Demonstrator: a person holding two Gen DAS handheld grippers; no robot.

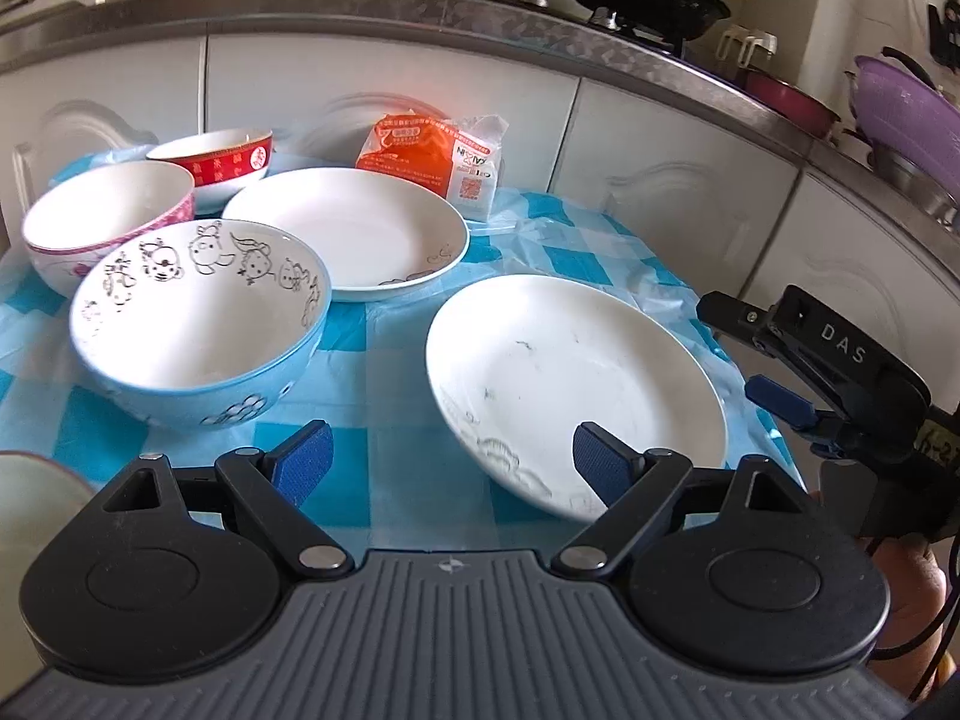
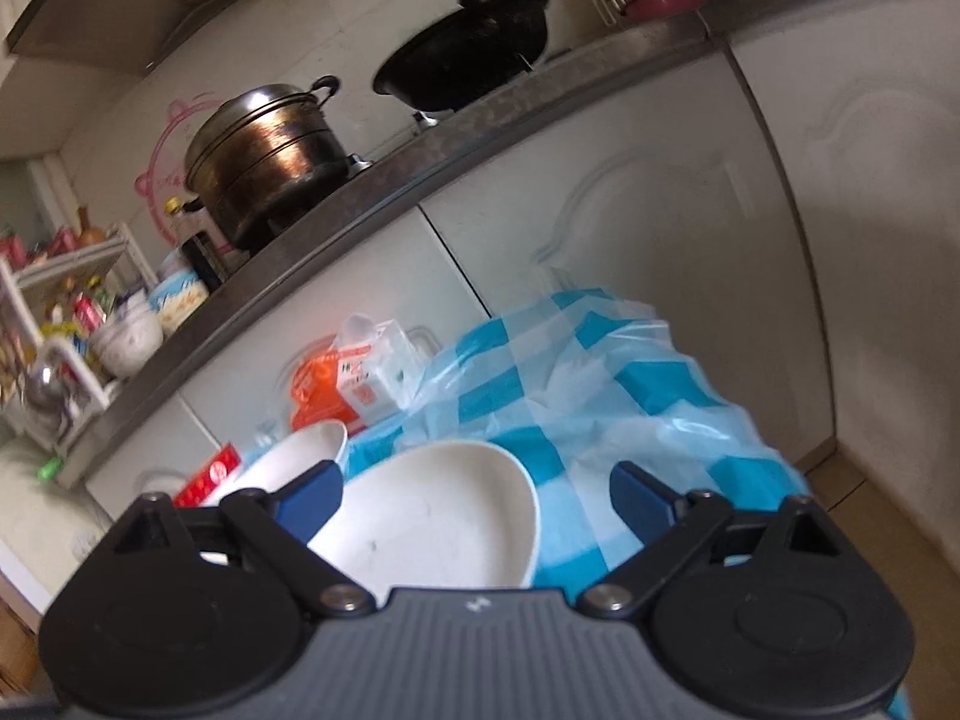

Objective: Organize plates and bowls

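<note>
You are holding left gripper (image 1: pixel 450 462) spread, empty, glossy white ceramic plate (image 1: pixel 576 384) sitting lower right of frame on crinkled blue-checked plastic cloth (image 1: pixel 372 348). Right gripper (image 2: pixel 474 498) spreading too; blurred plate partly hiding behind it.

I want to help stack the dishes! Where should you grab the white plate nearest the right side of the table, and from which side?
Probably by the thin rim. The shallow round white plate lies flat on the blue-and-white checked tablecloth, so only its raised edge offers a hold. The right tool is open beside its right edge, so come from that side, one finger over the rim and one under.
</note>
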